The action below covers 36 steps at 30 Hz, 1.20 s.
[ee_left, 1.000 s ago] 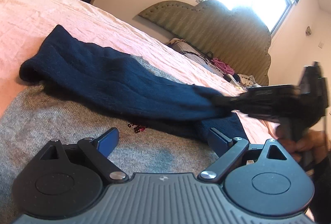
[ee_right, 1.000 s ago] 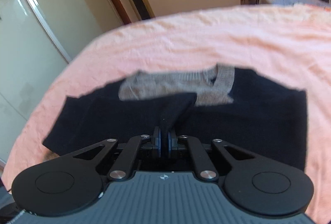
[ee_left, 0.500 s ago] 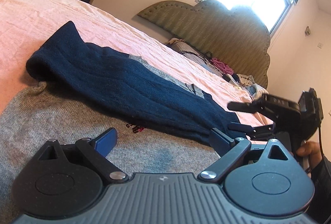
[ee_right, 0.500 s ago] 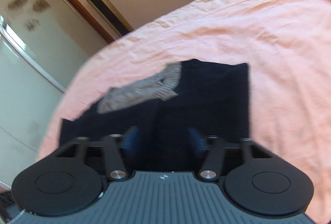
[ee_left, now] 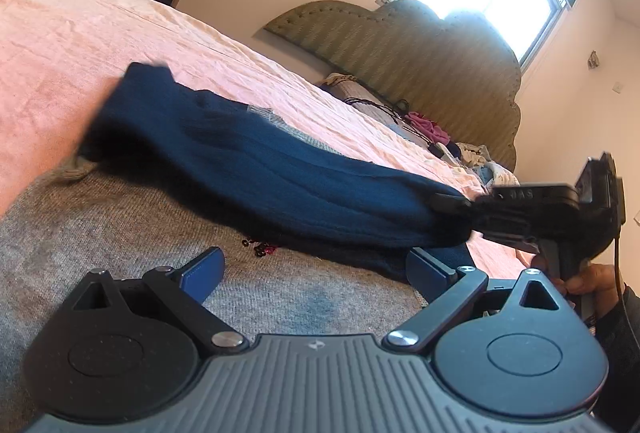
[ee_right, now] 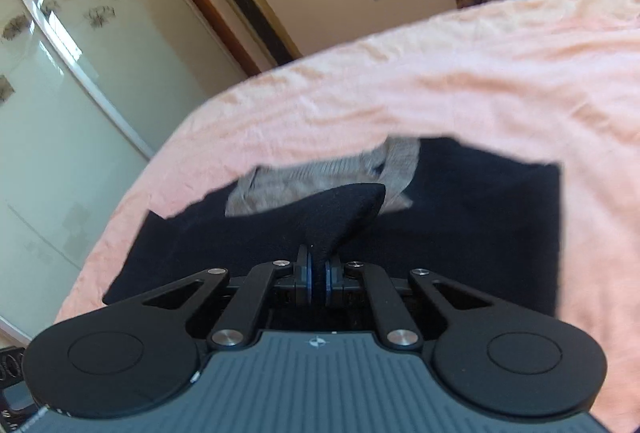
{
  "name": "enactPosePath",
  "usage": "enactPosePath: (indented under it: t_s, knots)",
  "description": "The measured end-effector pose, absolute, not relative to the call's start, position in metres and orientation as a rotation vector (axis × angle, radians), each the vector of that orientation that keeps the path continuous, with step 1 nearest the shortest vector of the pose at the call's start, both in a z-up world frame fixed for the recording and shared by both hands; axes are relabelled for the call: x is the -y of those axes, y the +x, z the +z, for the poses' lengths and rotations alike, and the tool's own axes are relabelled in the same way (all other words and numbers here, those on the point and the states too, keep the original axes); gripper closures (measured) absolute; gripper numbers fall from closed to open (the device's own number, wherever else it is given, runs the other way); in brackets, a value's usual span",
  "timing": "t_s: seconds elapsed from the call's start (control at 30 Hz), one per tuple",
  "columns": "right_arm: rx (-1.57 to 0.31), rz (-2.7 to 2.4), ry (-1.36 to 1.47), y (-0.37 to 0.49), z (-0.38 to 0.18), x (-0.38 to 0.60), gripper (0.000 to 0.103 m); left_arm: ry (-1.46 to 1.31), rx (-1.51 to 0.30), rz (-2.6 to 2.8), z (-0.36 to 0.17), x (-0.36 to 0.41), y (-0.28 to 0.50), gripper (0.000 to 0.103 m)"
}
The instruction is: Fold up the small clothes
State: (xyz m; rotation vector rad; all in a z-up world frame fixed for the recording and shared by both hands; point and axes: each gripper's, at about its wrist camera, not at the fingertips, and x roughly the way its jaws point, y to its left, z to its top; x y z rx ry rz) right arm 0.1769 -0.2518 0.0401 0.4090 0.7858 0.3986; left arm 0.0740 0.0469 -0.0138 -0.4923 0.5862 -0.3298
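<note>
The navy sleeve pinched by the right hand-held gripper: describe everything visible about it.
The navy sleeve is dark blue ribbed knit, part of a grey-and-navy sweater lying on the pink bedsheet. It stretches diagonally across the grey body panel, lifted at its cuff end, where the right hand-held gripper is shut on a bunched fold. Those jaws have just closed, fabric between them. Its far end looks blurred. The left hand-held gripper stands open nearby, not gripping it.

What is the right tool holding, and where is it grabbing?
The right tool pinches the end of the navy sleeve of the sweater. The left tool holds nothing.
</note>
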Motion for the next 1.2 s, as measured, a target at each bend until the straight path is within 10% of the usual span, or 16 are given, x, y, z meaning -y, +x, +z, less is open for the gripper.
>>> enactPosePath:
  t_s: [0.23, 0.33, 0.9, 1.1, 1.2]
  knots:
    - [-0.861, 0.275, 0.411, 0.173, 0.011, 0.295, 0.089, -0.477, -0.584, -0.317, -0.009, -0.046, 0.072, 0.003]
    - [-0.779, 0.231, 0.462, 0.164, 0.026, 0.300, 0.058, -0.470, -0.558, -0.267, 0.014, -0.046, 0.073, 0.003]
    - [-0.664, 0.292, 0.217, 0.191, 0.007, 0.260, 0.053, -0.088, -0.696, -0.071, 0.013, -0.017, 0.175, 0.001]
    - [-0.682, 0.338, 0.163, 0.119, 0.021, 0.243, 0.004, -0.066, -0.750, -0.199, 0.007, -0.025, 0.113, 0.000]
    - [-0.700, 0.307, 0.030, 0.107, 0.004, 0.231, 0.007, -0.037, -0.766, -0.151, 0.012, -0.027, 0.101, 0.001]
